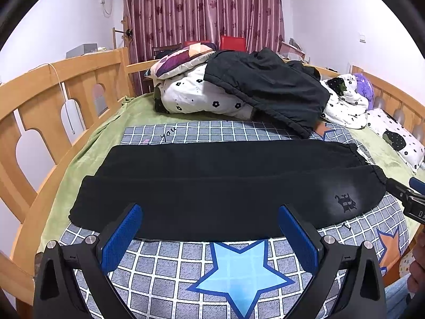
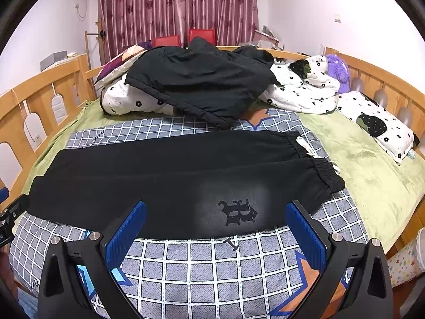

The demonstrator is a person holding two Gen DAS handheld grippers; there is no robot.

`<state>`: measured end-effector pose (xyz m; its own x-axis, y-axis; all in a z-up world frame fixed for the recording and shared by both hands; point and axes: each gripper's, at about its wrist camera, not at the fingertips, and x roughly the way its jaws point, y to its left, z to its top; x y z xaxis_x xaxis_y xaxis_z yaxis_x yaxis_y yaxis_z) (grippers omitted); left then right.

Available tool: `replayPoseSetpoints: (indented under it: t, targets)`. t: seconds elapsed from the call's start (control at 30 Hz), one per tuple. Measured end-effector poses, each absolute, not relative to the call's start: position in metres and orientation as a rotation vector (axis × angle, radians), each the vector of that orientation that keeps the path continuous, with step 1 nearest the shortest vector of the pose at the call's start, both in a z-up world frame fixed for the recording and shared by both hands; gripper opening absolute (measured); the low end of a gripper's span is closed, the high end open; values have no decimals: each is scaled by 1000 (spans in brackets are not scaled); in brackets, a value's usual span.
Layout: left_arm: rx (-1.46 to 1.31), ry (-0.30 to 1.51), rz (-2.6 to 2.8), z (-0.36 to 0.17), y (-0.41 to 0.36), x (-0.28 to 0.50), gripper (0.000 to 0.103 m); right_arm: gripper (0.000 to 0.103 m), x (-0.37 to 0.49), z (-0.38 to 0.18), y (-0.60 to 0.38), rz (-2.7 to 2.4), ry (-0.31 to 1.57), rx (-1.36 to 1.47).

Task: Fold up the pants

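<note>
The pants (image 1: pixel 220 186) lie flat across the checked sheet (image 1: pixel 170 265) on the bed (image 1: pixel 87 71), legs side by side, waistband (image 2: pixel 322 174) to the right and leg ends to the left. The fabric appears soft, limp and fairly thick; judge it light, non-slippery and prone to sagging and creasing when lifted. The left gripper (image 1: pixel 209 219) hovers at the near edge with its jaws spread wide, holding nothing. The right gripper (image 2: pixel 216 216) hovers likewise near the printed logo (image 2: pixel 237 212), its jaws also spread and empty. Recommended hold: pinch both layers at the waistband corner and at the leg hems, keeping the cloth taut between grips.
</note>
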<state>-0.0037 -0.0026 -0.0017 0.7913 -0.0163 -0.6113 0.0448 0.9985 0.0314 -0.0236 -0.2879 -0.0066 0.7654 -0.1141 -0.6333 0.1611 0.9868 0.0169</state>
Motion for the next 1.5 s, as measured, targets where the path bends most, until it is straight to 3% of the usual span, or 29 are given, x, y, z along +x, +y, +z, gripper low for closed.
replayPoseSetpoints:
  t: [1.5]
  targets:
    - [34,635,-16,-2,10,-3,103,103,-20,-16,-278,-122,692,59]
